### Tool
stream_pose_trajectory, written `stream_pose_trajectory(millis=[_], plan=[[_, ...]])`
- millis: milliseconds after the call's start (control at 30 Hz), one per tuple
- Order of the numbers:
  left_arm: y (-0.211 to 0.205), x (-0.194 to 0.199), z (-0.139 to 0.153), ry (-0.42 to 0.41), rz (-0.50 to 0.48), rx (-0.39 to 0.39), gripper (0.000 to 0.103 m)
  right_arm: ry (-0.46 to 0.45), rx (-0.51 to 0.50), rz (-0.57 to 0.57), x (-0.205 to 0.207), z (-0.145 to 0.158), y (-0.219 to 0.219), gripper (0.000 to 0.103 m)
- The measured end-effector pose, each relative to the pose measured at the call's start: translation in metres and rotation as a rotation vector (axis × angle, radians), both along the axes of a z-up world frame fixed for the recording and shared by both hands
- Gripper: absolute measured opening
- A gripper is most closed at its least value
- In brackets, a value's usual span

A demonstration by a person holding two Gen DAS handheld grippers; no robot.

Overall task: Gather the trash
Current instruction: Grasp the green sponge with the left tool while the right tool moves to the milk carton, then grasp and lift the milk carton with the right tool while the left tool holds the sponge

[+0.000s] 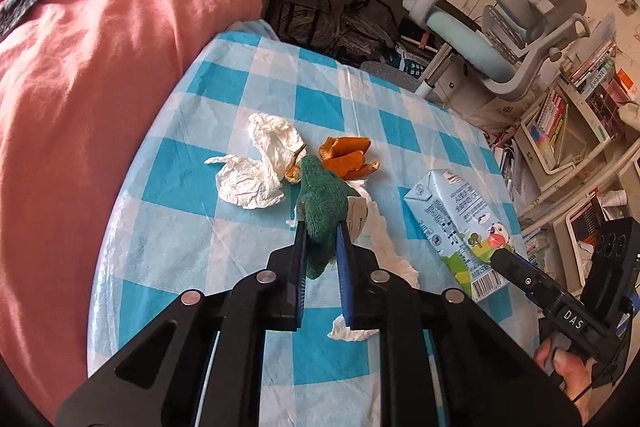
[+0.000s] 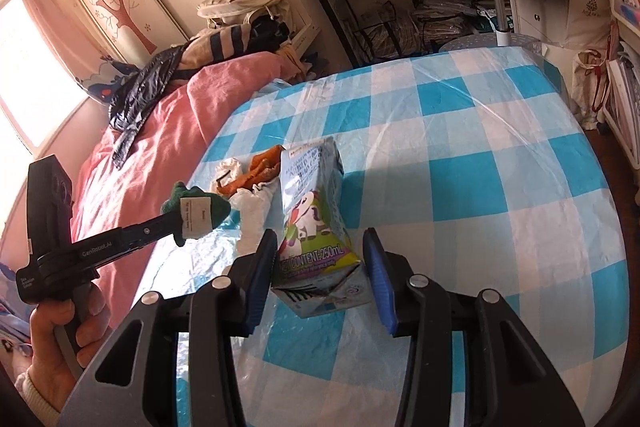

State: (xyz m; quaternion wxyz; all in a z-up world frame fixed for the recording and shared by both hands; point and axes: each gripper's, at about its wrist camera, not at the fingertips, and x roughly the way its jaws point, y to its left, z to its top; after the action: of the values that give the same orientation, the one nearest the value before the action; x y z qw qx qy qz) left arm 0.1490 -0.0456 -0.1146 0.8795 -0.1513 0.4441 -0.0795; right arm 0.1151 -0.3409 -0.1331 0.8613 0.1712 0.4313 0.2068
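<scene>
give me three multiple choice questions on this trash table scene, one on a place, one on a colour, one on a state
1. Where does the orange fruit peel lie?
A. beside the crumpled white tissue
B. on the pink bedcover
C. under the chair

2. What colours is the checked plastic tablecloth?
A. red and white
B. blue and white
C. green and yellow

3. What is the left gripper doing?
A. standing open over nothing
B. shut on the green knitted cloth piece
C. shut on the pale blue drink carton

Answers: 1 A, peel and tissue lie side by side; 2 B, blue and white squares; 3 B, its pads pinch the cloth.
</scene>
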Motion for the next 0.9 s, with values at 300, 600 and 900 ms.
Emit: stream_pose_trajectory(millis=[300,600,900], plan=[[-0.018,-0.015,0.017,-0.051,-0.037,0.111,0.013,0.017,-0.001,0.027,-0.009,0.003,-0.013,0.044],[-0.039,-0.027,0.019,-0.081,-0.088,0.199,0.013,0.024,-0.168,0.063,-0.013,-0.011,0.003,0.048],[-0.053,-0.032,0.020,-0.100,-0.138,0.248,0.013,-0.009,-0.233,0.053,-0.011,-0.016,0.013,0.049]])
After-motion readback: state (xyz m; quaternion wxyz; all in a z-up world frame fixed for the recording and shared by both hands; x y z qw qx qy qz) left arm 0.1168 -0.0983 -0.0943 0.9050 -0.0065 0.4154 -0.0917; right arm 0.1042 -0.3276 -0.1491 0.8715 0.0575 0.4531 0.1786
